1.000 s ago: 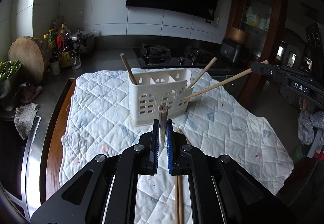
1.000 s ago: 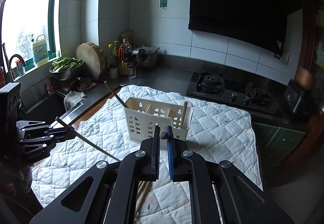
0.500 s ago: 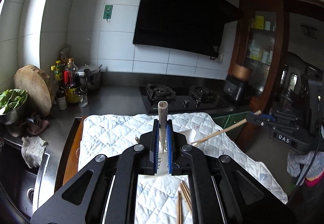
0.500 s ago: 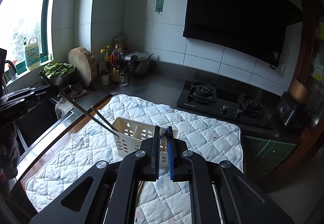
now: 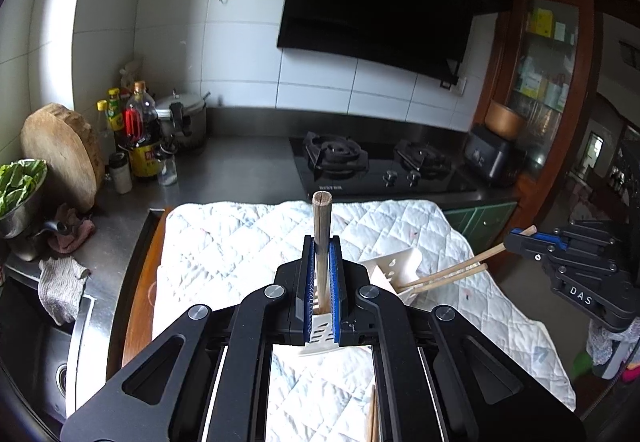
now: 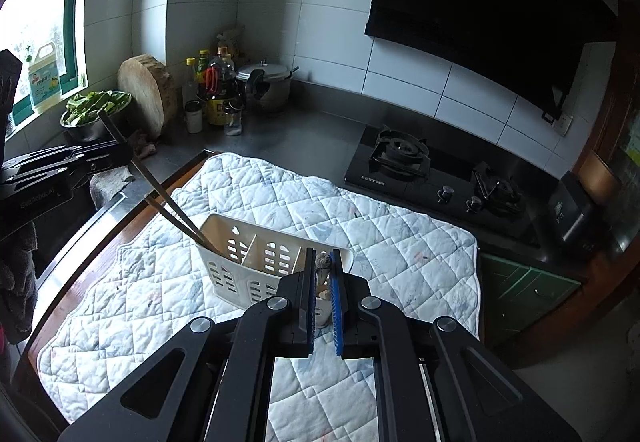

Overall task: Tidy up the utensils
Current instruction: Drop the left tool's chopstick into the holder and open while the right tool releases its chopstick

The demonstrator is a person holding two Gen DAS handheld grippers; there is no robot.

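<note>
While the white slotted plastic caddy point(image 6: 256, 262) sat on the quilted cloth point(image 6: 360, 226), your left gripper point(image 5: 322, 274) clamped a round wooden chopstick point(image 5: 321, 226) upright, and your right gripper point(image 6: 322, 282) clamped another chopstick point(image 6: 323, 262), both slanting into it.

Window point(image 6: 36, 22) daylight from left; sharp frames, fisheye-bent edges.

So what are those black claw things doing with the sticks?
A person is tidying chopsticks into the white holder on the quilted cloth. The left claw is shut on one chopstick, and the right claw is shut on another chopstick. Both sticks reach down into the holder's ends. More loose chopsticks wait on the cloth.
</note>
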